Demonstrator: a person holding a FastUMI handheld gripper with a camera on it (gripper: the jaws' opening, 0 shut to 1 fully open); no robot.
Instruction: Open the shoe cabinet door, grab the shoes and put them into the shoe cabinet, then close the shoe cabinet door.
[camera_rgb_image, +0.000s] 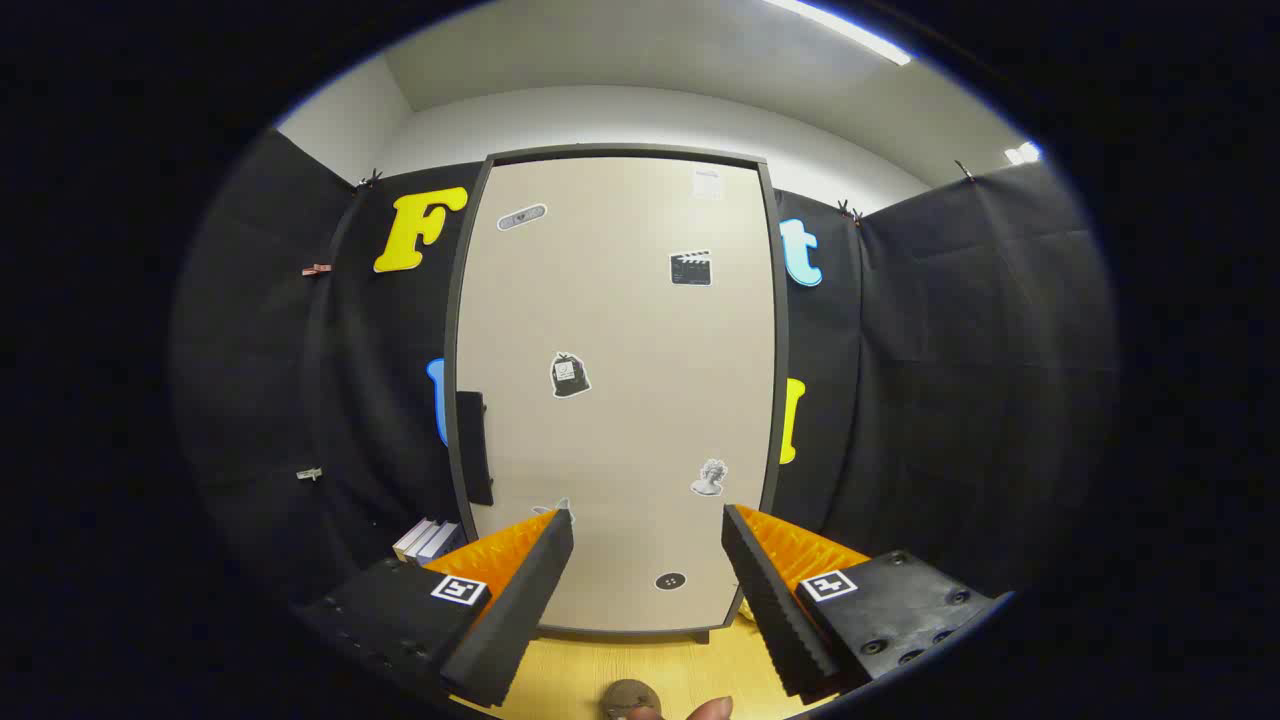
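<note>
The hand-held gripper (648, 530) is spread wide, nothing held between its fingers. The shoe cabinet door (615, 390) is seen closed just ahead, its handle (474, 447) at the left edge.

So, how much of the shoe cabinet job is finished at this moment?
Nothing looks done yet: the shoe cabinet door is shut. In hand: the gripper faces the door, fingers open and holding nothing, with the dark handle ahead. Opening, loading shoes and closing remain.
</note>
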